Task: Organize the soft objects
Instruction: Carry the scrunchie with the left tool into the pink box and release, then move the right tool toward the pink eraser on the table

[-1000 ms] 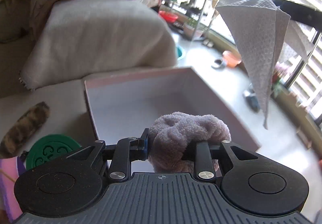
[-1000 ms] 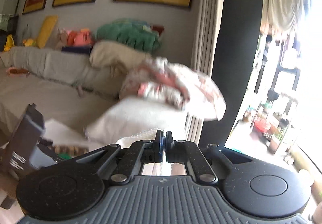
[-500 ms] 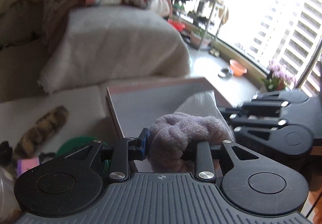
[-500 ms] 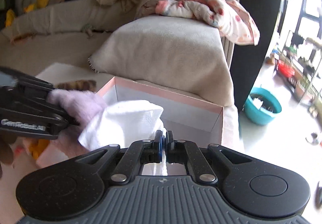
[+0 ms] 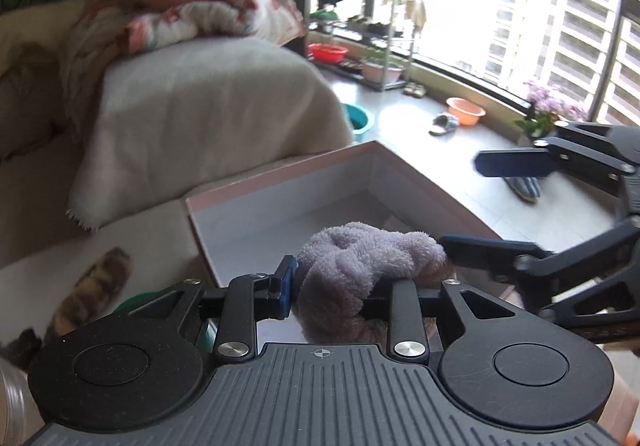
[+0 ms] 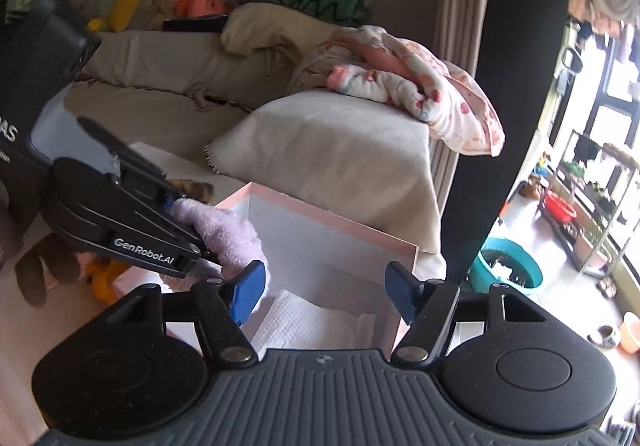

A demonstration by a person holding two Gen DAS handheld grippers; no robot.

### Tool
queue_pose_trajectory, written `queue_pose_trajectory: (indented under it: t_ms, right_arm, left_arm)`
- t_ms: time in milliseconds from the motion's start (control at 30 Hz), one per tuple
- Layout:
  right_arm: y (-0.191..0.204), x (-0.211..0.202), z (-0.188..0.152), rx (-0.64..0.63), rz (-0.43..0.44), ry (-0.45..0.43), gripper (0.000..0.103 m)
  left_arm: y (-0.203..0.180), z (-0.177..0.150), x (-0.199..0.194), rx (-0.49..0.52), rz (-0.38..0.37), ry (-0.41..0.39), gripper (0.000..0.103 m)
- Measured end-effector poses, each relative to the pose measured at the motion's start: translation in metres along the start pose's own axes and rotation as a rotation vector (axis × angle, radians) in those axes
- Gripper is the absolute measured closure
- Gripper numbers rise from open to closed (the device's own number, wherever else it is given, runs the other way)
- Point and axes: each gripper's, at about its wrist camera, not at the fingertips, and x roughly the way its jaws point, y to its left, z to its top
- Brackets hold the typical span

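My left gripper (image 5: 344, 286) is shut on a fluffy lilac towel (image 5: 360, 266) and holds it over the near left edge of a pink box with a white inside (image 5: 280, 181). The towel also shows in the right wrist view (image 6: 224, 230), next to my left gripper (image 6: 200, 246). My right gripper (image 6: 324, 296) is open and empty above the box (image 6: 320, 217). A white paper towel (image 6: 312, 322) lies inside the box below it. My right gripper also shows at the right in the left wrist view (image 5: 496, 205), wide open.
A striped brown furry item (image 5: 88, 286) and a green round lid (image 5: 136, 302) lie left of the box. A sofa arm under a beige throw (image 5: 208, 117) with a flowered blanket (image 6: 408, 85) stands behind. A teal basin (image 6: 506, 260) sits on the floor.
My right gripper lowered the white paper towel into the box, opened and let it go. My left gripper still holds the lilac towel and has shifted slightly left.
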Motion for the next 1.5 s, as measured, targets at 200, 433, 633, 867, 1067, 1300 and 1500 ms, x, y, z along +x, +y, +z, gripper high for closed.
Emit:
queue_pose_trajectory:
  t_ms: [200,433,633,867,1067,1300,1500]
  right_arm:
    - [0.007,0.003,-0.005,-0.005,0.039,0.002,0.035]
    - [0.012,0.0,-0.009,-0.032,0.049,-0.001,0.034]
    - [0.005,0.012,-0.011,0.028,0.03,0.034,0.03]
    - [0.012,0.014,-0.014,-0.014,-0.043,0.038,0.03]
    - [0.018,0.006,-0.015,-0.032,-0.037,0.033,0.03]
    - [0.045,-0.003,-0.012,-0.052,-0.005,-0.018,0.03]
    - [0.092,-0.011,-0.003,-0.105,0.13,-0.028,0.03]
  left_arm:
    - [0.0,-0.011,0.001,0.041,0.086,-0.01,0.072]
    - [-0.005,-0.018,-0.015,0.058,-0.064,-0.058,0.07]
    - [-0.015,-0.037,-0.035,0.141,0.011,-0.143,0.066]
    - [0.009,-0.055,-0.091,0.049,0.121,-0.318,0.067]
    - [0.075,-0.086,-0.144,-0.246,0.352,-0.312,0.068]
    - [0.151,-0.17,-0.191,-0.657,0.518,-0.155,0.07]
    - [0.161,-0.2,-0.176,-0.792,0.419,-0.086,0.07]
